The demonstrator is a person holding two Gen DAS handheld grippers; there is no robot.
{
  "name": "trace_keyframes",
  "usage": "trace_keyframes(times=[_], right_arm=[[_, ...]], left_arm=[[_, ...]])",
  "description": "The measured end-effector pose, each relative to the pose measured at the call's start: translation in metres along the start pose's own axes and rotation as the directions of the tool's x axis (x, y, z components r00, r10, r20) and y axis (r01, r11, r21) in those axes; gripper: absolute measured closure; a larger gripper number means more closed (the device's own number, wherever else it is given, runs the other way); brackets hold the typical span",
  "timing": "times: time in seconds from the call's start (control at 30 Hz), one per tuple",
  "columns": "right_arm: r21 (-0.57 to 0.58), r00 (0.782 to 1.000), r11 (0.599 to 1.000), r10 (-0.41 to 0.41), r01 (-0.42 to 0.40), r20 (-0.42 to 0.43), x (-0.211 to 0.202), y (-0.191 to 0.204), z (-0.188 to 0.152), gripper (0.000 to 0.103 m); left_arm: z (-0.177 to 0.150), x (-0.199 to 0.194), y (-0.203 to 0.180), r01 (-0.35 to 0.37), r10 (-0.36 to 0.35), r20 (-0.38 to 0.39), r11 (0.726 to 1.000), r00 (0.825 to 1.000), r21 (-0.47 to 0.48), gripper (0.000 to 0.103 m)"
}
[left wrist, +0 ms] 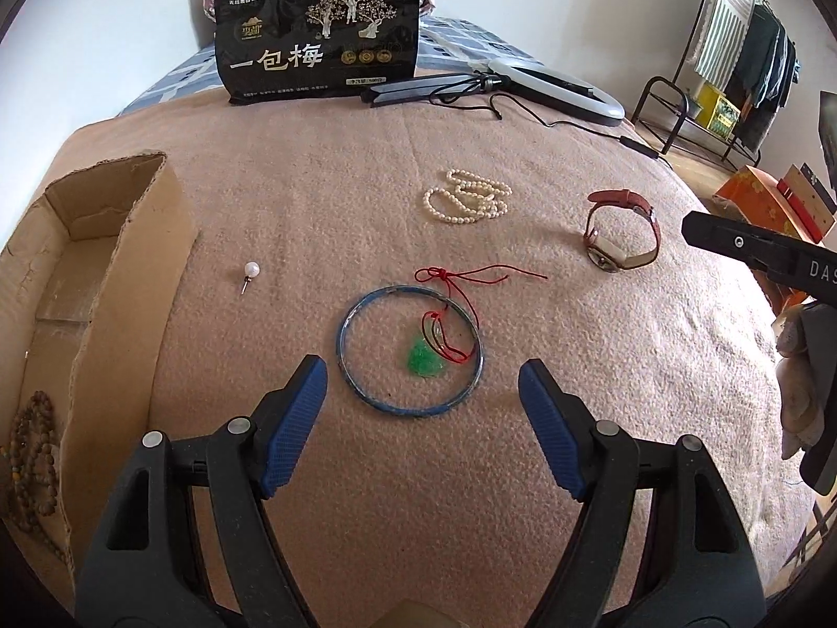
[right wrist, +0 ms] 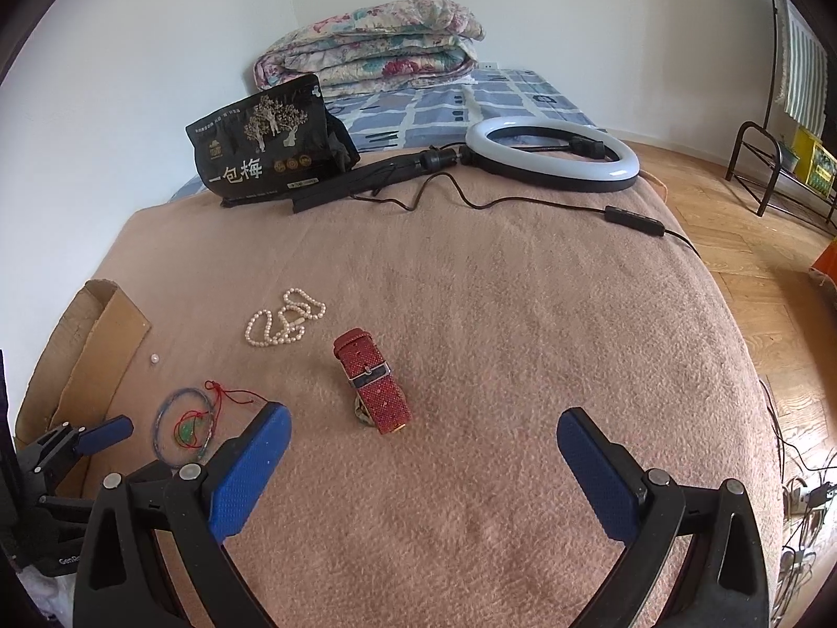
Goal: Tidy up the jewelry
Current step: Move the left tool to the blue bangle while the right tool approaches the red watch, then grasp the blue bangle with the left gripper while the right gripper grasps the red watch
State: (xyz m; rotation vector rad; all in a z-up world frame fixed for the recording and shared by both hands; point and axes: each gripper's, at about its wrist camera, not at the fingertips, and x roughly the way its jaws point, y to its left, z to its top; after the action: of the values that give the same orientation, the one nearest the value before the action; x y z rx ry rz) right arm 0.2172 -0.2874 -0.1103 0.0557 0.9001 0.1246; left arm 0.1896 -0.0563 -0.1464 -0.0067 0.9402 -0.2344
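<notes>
On the pink blanket lie a blue bangle [left wrist: 410,348] with a green pendant [left wrist: 425,361] on a red cord [left wrist: 460,282] inside it, a pearl pin [left wrist: 251,271], a pearl necklace [left wrist: 467,203] and a red-strapped watch [left wrist: 620,233]. My left gripper [left wrist: 422,384] is open and empty, just short of the bangle. My right gripper [right wrist: 423,432] is open and empty, just short of the watch [right wrist: 374,384]. The bangle [right wrist: 183,426], necklace [right wrist: 282,319] and pin [right wrist: 154,359] also show in the right wrist view. A cardboard box [left wrist: 125,240] at the left holds brown beads [left wrist: 34,460].
A black snack bag [left wrist: 319,47] and a ring light [right wrist: 552,154] with its cable [right wrist: 635,220] lie at the far end of the blanket. A folded quilt [right wrist: 376,47] sits behind. A metal rack [left wrist: 701,115] and wooden floor [right wrist: 758,282] are off the right edge.
</notes>
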Motion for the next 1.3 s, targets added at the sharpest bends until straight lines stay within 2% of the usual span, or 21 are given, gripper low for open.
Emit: trace_keyframes(times=[0.2, 0.43, 0.57, 0.87, 1.03, 1.13, 1.23, 1.3], right_arm=[[-0.017, 1.0, 1.0, -0.002, 0.002, -0.011, 0.013, 0.002, 0.0, 0.0], [-0.048, 1.0, 0.999, 0.004, -0.005, -0.019, 0.025, 0.009, 0.004, 0.0], [-0.059, 1.0, 0.998, 0.004, -0.006, -0.025, 0.033, 0.013, 0.004, 0.0], [-0.071, 1.0, 0.998, 0.0, -0.002, -0.03, 0.043, 0.016, 0.005, 0.0], [-0.081, 0.999, 0.997, -0.003, 0.0, -0.035, 0.049, 0.018, 0.006, 0.002], [-0.086, 0.999, 0.996, -0.004, 0.0, -0.049, 0.053, 0.019, 0.006, 0.014], [-0.092, 0.998, 0.996, -0.015, 0.009, -0.066, 0.057, 0.017, 0.004, 0.03], [-0.094, 0.997, 0.996, -0.013, 0.006, -0.071, 0.058, 0.017, 0.004, 0.05]], left_arm=[[0.004, 0.017, 0.004, -0.014, 0.014, -0.017, 1.0, 1.0, -0.005, 0.025], [0.001, 0.024, 0.0, -0.03, 0.031, -0.016, 0.999, 0.999, 0.039, 0.025], [0.0, 0.028, -0.003, -0.039, 0.04, -0.015, 0.998, 0.999, 0.055, 0.02], [0.004, 0.033, 0.005, -0.038, 0.038, -0.007, 0.999, 0.999, 0.027, 0.02], [0.004, 0.032, 0.007, -0.036, 0.036, 0.0, 0.999, 0.999, 0.02, 0.028], [0.004, 0.032, 0.007, -0.034, 0.034, 0.001, 0.999, 0.999, 0.02, 0.029], [0.004, 0.031, 0.008, -0.032, 0.032, 0.004, 0.999, 0.999, 0.019, 0.029], [0.004, 0.031, 0.008, -0.031, 0.031, 0.005, 0.999, 1.0, 0.019, 0.029]])
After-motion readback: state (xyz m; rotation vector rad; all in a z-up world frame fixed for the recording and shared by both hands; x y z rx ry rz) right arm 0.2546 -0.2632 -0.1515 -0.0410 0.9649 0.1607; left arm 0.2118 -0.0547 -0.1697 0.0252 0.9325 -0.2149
